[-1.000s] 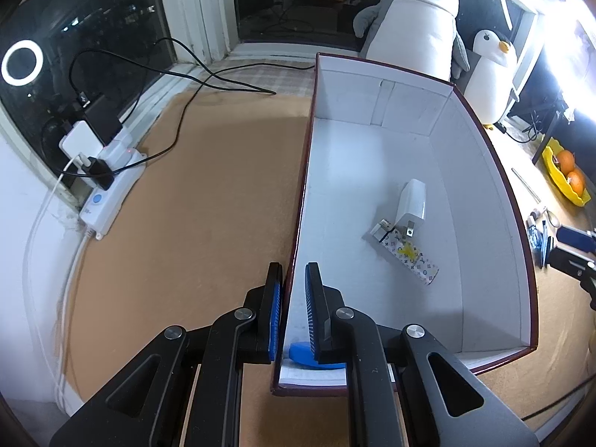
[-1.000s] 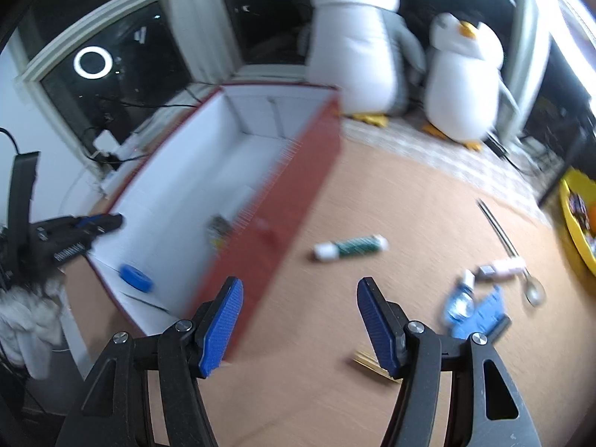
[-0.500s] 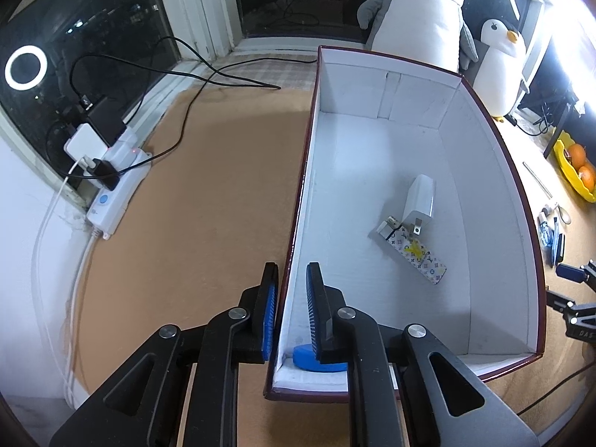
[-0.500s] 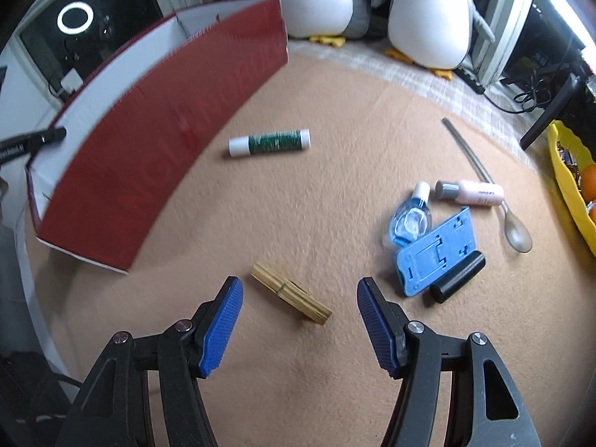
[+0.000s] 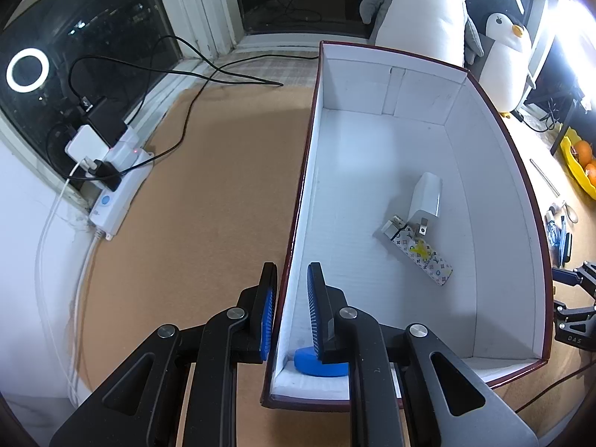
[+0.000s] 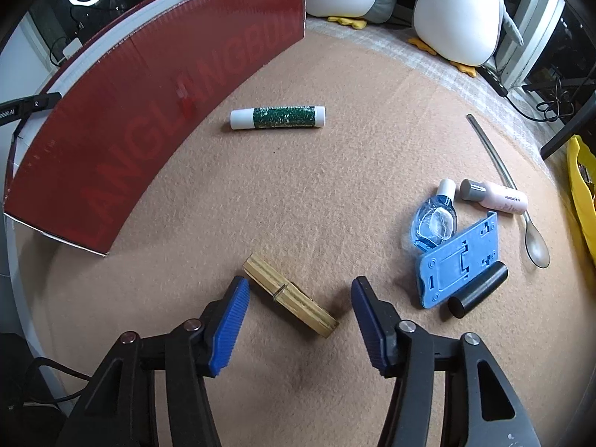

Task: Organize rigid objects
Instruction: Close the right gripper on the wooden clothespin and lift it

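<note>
A red box with a white inside (image 5: 495, 171) stands on the tan mat. My left gripper (image 5: 291, 268) straddles its left wall near the front corner, shut on that wall. In the box lie a white charger (image 5: 426, 195), a patterned stick (image 5: 421, 253) and a blue piece (image 5: 316, 365) partly hidden behind my finger. In the right wrist view my right gripper (image 6: 298, 287) hangs low over a wooden clothespin (image 6: 288, 294). The jaws are closing, the clothespin lies slanted between them, and the pads do not press on it.
On the mat lie a green tube (image 6: 277, 117), a blue bottle (image 6: 434, 221), a pink bottle (image 6: 495, 195), a blue stand (image 6: 458, 264), a black cylinder (image 6: 478, 290) and a spoon (image 6: 536, 249). A yellow tray (image 6: 581, 193) is at right. A power strip (image 5: 119, 186) sits left of the box.
My right gripper has swung away from the box and sunk toward the mat until the clothespin lies between its jaws, which stand narrower. The left gripper stays on the box wall.
</note>
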Demonstrator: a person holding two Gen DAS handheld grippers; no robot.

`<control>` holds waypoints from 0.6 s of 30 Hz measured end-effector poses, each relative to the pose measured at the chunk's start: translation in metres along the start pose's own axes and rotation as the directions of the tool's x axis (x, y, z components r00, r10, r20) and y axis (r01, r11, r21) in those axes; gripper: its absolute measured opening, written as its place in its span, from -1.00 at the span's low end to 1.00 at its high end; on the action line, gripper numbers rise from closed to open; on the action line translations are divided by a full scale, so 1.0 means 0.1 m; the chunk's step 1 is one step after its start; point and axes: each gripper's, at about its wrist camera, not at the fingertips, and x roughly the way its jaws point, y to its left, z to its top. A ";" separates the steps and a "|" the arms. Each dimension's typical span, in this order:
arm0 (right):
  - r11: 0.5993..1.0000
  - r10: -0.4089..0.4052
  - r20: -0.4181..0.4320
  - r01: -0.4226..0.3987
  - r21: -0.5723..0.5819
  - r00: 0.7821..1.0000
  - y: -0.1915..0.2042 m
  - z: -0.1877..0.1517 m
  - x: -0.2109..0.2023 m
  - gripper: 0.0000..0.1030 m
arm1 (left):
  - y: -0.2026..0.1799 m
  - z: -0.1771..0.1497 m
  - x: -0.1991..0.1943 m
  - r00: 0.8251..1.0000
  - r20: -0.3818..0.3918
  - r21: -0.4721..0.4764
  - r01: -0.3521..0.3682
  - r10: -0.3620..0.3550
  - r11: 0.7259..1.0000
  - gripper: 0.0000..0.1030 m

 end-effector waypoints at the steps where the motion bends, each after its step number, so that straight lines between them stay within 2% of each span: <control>1: 1.000 -0.001 0.001 0.001 -0.001 1.000 0.00 0.00 0.00 -0.04 | 0.00 0.00 0.00 1.000 0.000 0.000 0.001 -0.001 1.000 -0.74; 4: 1.000 -0.004 -0.001 0.004 0.000 1.000 -0.01 0.00 0.00 -0.15 | 0.00 0.00 0.00 1.000 0.000 -0.002 0.002 -0.002 1.000 -0.74; 7: 1.000 -0.004 0.000 0.004 0.008 1.000 -0.04 0.01 -0.01 -0.38 | 0.00 0.00 0.01 1.000 0.001 -0.002 0.005 -0.005 1.000 -0.74; 9: 1.000 -0.007 0.002 0.007 0.018 1.000 -0.05 0.01 -0.02 -0.62 | 0.01 0.00 0.01 1.000 0.002 -0.004 0.009 -0.009 1.000 -0.74; 12: 1.000 -0.007 0.002 0.007 0.030 1.000 -0.06 0.01 -0.02 -0.76 | 0.02 0.00 0.02 1.000 0.004 -0.004 0.016 -0.016 1.000 -0.74; 18: 0.999 -0.029 0.003 0.028 0.032 1.000 -0.01 0.01 -0.04 -0.78 | 0.04 -0.01 0.01 0.999 0.011 -0.013 0.038 -0.038 0.999 -0.74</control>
